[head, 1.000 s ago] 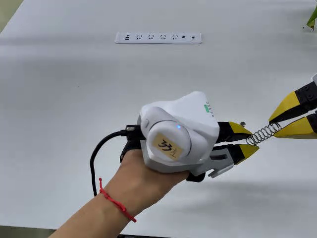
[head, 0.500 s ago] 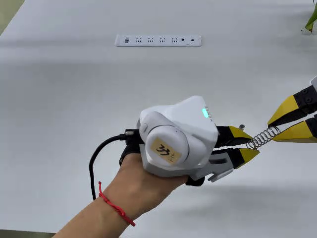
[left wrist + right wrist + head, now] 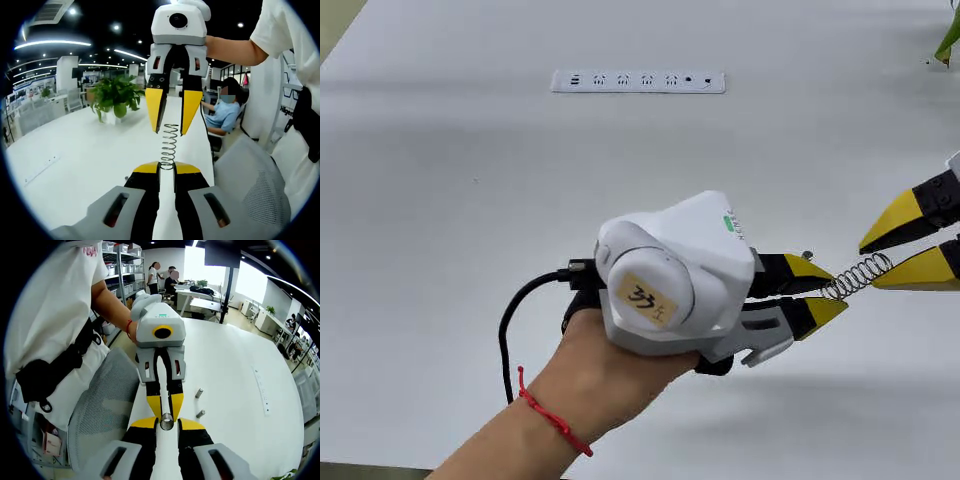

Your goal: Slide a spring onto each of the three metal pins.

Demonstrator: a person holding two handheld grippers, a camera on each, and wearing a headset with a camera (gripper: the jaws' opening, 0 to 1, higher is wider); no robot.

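Silvery coiled wire spring (image 3: pixel 855 276) spans the gap between the two tools, held in the air above the white table (image 3: pixel 470 200). Its near end meets the tips of the left tool (image 3: pixel 835 290), whose yellow-tipped black jaws are drawn almost together. Whether they pinch the coil itself or something inside it cannot be told. A bare hand (image 3: pixel 610 370) with a red cord bracelet (image 3: pixel 552 410) grips this tool's white body, and a black cable (image 3: pixel 515 320) trails from its rear.

The right tool (image 3: pixel 872 265) reaches in from the right edge of the head view. Its jaws are angled partly apart, with their tips set on either side of the spring's far end, which appears pinched between them.

In the right gripper view, two short metal pins (image 3: pixel 199 392) stand on the table just beside the left tool, and one pin shows behind its upper jaw in the head view. A white power strip (image 3: pixel 639 80) lies well apart at the far side of the table.
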